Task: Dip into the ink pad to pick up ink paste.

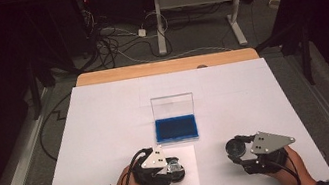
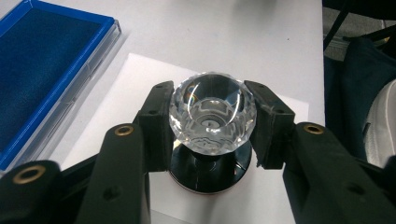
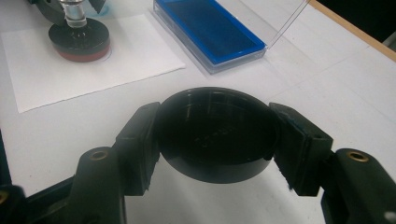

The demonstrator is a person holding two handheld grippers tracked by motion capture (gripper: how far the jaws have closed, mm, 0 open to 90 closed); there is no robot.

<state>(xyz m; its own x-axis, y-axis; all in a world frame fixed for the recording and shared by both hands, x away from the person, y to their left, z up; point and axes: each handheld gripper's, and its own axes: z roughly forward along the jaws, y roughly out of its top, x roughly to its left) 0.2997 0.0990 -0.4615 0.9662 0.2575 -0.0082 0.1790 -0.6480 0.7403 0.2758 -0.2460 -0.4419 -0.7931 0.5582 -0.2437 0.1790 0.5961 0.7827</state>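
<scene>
We can't read the faint marking on the round black disc [image 3: 215, 135]; right gripper [image 3: 215, 140] clamps its rim. Left gripper [image 2: 211, 123] grips the faceted clear crystal knob [image 2: 212, 119] between its pads; black base [image 2: 210, 172] partly hidden.

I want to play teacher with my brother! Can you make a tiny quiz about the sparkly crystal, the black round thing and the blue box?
1. True or false: the left gripper is shut on the crystal ball.
2. What is the right gripper holding? A) a black round disc B) the blue box C) a sheet of paper
3. Fill in: the clear lid of the blue box stands ____.

Key:
1. True; its pads press on both sides of the ball, which sits above a round black base.
2. A, the black round disc.
3. Open; the clear lid stands upright behind the blue tray.
</scene>
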